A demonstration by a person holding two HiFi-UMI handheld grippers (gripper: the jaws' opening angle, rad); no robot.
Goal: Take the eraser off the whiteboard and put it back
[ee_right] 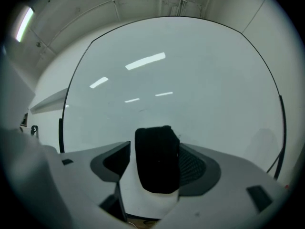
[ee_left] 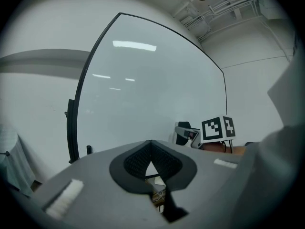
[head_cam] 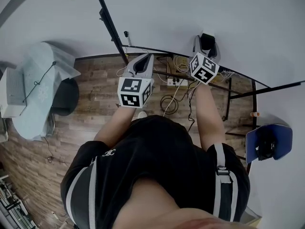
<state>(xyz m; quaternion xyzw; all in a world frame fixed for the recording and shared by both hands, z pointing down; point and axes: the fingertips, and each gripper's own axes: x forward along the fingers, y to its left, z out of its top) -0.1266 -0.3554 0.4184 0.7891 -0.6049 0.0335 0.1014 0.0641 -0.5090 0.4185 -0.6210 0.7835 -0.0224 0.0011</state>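
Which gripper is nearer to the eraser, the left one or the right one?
Right. The eraser stands between the open jaws of the right gripper, at the whiteboard. The left gripper, jaws together and empty, is off to its left, well apart.

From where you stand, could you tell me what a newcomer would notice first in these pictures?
The big whiteboard fills both gripper views, right in front of the person. A black and white eraser stands at the board inside the right claw, whose jaws look spread rather than pressing on it. The left claw is held beside it, closed and empty.
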